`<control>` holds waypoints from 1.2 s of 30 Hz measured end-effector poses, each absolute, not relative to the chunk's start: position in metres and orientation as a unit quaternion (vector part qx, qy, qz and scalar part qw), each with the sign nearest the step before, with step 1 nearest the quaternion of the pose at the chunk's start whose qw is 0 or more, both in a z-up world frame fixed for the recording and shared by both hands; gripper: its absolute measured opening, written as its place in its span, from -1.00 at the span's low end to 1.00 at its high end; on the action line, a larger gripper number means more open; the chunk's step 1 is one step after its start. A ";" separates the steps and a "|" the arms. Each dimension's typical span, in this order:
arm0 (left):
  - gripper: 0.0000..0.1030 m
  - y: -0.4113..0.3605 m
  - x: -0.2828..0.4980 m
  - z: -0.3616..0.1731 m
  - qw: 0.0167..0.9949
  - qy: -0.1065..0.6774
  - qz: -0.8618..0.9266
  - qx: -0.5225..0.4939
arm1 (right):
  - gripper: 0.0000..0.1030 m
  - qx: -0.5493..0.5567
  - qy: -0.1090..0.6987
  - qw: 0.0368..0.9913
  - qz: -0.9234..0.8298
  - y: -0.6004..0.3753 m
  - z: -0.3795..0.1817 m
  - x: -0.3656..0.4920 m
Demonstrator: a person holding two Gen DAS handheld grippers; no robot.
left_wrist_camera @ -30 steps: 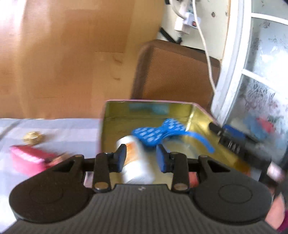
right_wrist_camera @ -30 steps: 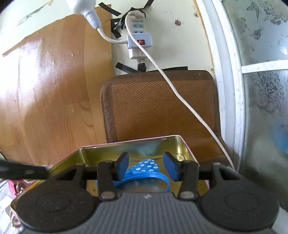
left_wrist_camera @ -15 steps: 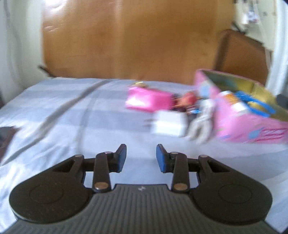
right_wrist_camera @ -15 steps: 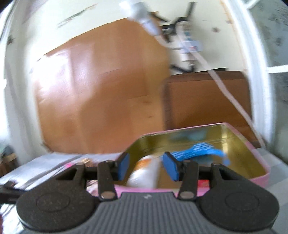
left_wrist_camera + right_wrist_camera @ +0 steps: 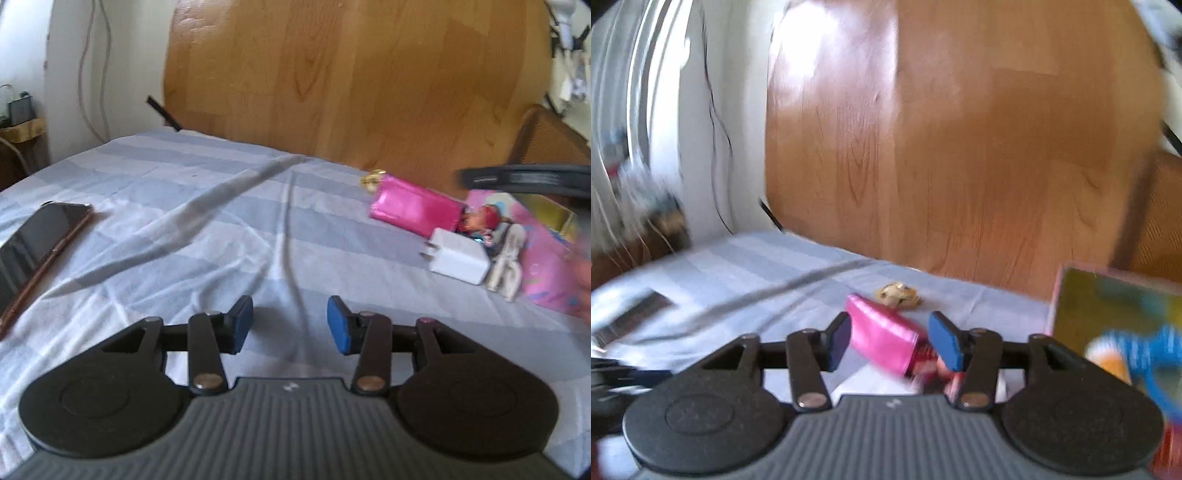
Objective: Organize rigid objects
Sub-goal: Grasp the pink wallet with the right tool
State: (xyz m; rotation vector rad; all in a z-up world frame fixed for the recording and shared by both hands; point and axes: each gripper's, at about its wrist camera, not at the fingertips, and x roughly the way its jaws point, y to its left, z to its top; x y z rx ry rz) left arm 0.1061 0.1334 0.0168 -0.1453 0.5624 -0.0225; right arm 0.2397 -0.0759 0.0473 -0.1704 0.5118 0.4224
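- We are hovering both tongs, left tongs (image 5: 290, 323) and right tongs (image 5: 890, 341), with jaws apart and carrying nothing.
- The pink tin (image 5: 1108, 306) at 3 o'clock is already holding blue items.
- The pink case (image 5: 415, 210), white charger (image 5: 458, 256) and phone (image 5: 35, 243) at 9 o'clock are lying outside on the bed sheet (image 5: 221, 221), awaiting sorting.

Pink pouch (image 5: 882, 338) between parted fingers (image 5: 943, 341).
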 end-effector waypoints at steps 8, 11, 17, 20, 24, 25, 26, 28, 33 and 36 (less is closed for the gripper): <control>0.07 0.162 0.098 0.012 0.953 0.250 -0.011 -0.170 | 0.48 -0.182 0.416 0.866 0.209 -0.029 0.006 0.337; 0.07 0.172 0.097 0.011 0.949 0.244 -0.005 -0.201 | 0.21 -0.199 0.401 0.861 0.240 -0.008 0.008 0.316; 0.08 0.183 0.092 0.011 0.946 0.226 -0.008 -0.233 | 0.19 -0.289 0.317 0.807 0.406 0.025 0.010 0.198; 0.11 0.187 0.092 0.010 0.944 0.224 -0.023 -0.241 | 0.31 -0.272 0.292 0.814 0.423 0.005 0.016 0.156; 0.47 0.193 0.090 0.011 0.940 0.212 -0.070 -0.257 | 0.38 -0.162 0.280 0.858 0.399 -0.047 0.032 0.128; 0.61 0.194 0.091 0.013 0.941 0.208 -0.079 -0.257 | 0.34 -0.139 0.279 0.866 0.392 -0.058 0.034 0.124; 0.66 0.195 0.092 0.016 0.942 0.203 -0.082 -0.253 | 0.33 -0.121 0.281 0.870 0.386 -0.065 0.034 0.122; 0.75 0.197 0.096 0.024 0.950 0.190 -0.078 -0.236 | 0.20 -0.085 0.292 0.874 0.379 -0.074 0.031 0.126; 0.86 0.192 0.130 0.037 0.955 0.210 -0.107 -0.181 | -0.09 -0.027 0.319 0.865 0.387 -0.060 0.020 0.142; 0.21 0.184 0.146 0.029 0.948 0.244 -0.125 -0.163 | -0.13 -0.024 0.318 0.862 0.395 -0.035 0.015 0.146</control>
